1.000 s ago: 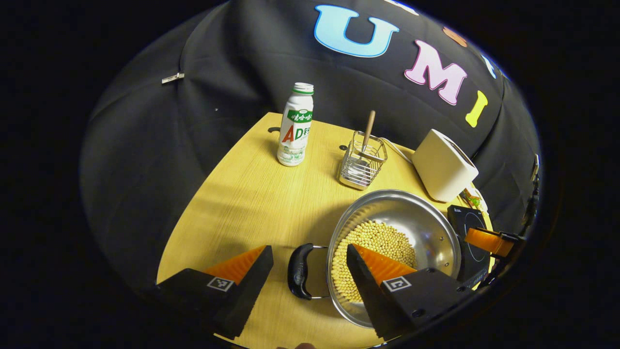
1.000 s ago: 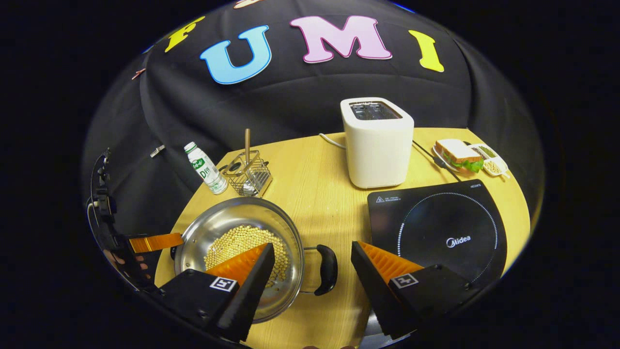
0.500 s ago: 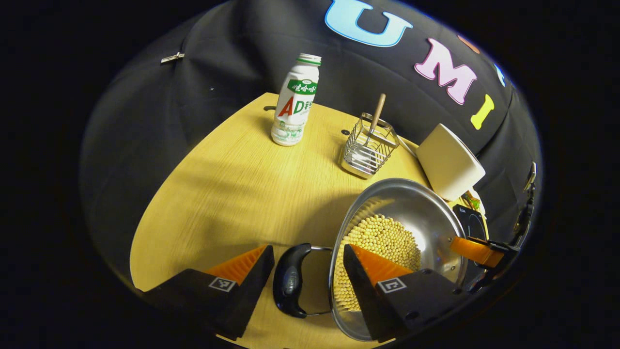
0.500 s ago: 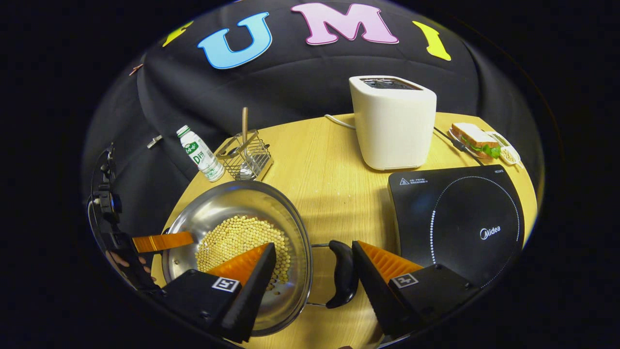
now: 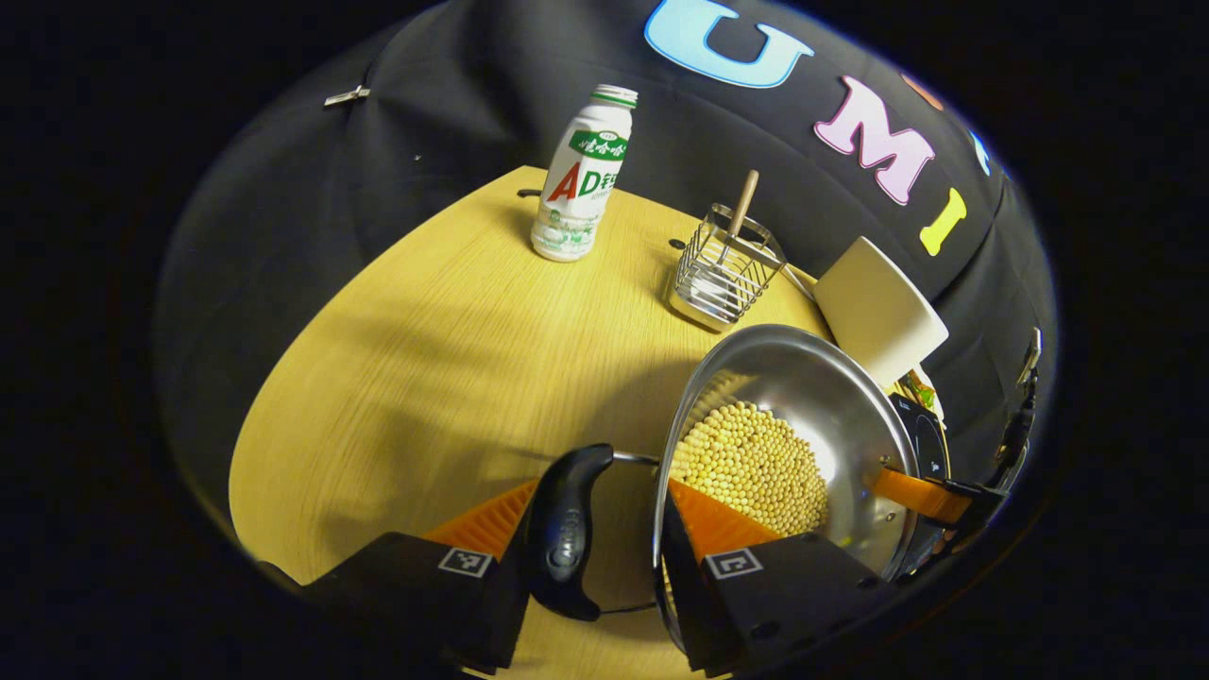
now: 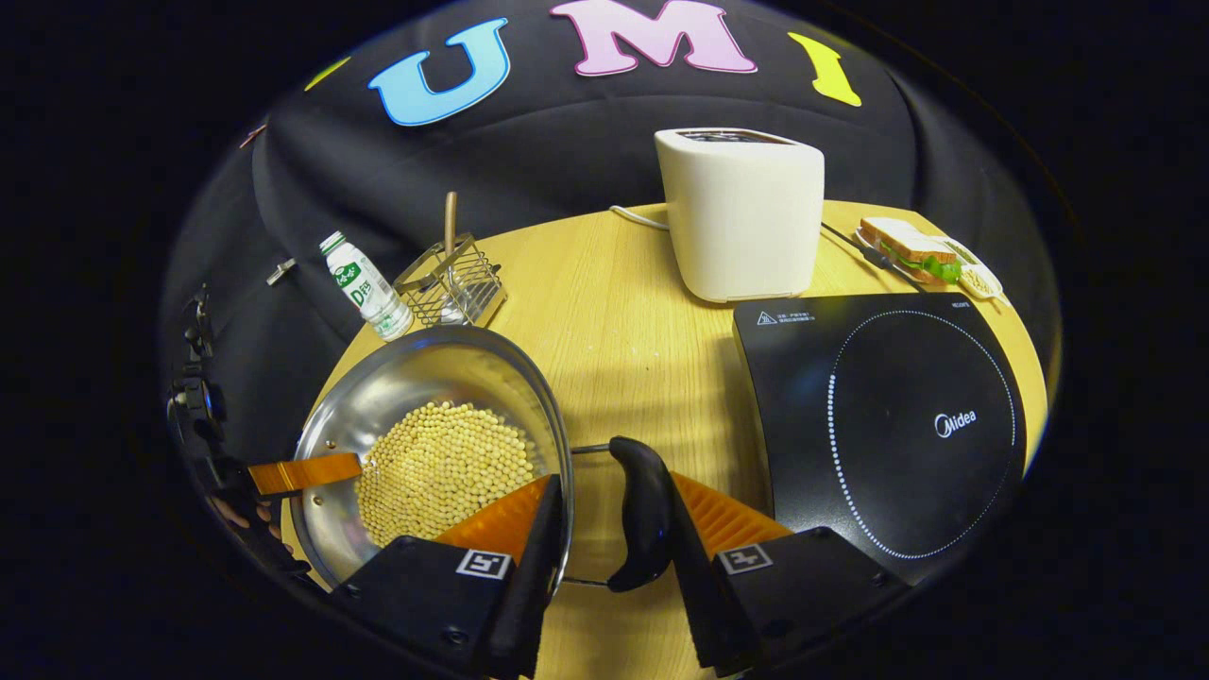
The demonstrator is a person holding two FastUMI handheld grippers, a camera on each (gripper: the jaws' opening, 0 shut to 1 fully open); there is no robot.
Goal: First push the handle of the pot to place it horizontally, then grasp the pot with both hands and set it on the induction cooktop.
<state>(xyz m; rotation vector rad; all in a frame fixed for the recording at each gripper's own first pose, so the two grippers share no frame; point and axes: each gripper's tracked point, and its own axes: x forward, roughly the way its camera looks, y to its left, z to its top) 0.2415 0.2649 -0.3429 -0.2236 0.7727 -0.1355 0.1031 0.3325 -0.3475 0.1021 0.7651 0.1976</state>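
A steel pot (image 5: pixel 803 378) holding soybeans sits on the wooden table (image 5: pixel 425 331). In the left gripper view, my left gripper (image 5: pixel 600 491) has one finger against the black side handle (image 5: pixel 565 529) and the other inside the pot wall, clamping handle and rim. In the right gripper view, my right gripper (image 6: pixel 614 482) grips the opposite black handle (image 6: pixel 644 510) the same way, one finger inside the pot (image 6: pixel 416 378). The black induction cooktop (image 6: pixel 897 425) lies just right of that handle. Each view catches the other gripper's orange finger at the pot's far rim.
A white drink bottle (image 5: pixel 581 179) and a wire utensil holder (image 5: pixel 723 274) stand behind the pot. A white toaster (image 6: pixel 741 212) stands behind the cooktop, with a sandwich plate (image 6: pixel 916 255) at the far right. Bare tabletop lies between pot and toaster.
Both grippers moved in over the pot's side handles and their jaws narrowed from wide open until they clamp handle and rim. The pot looms larger in both views.
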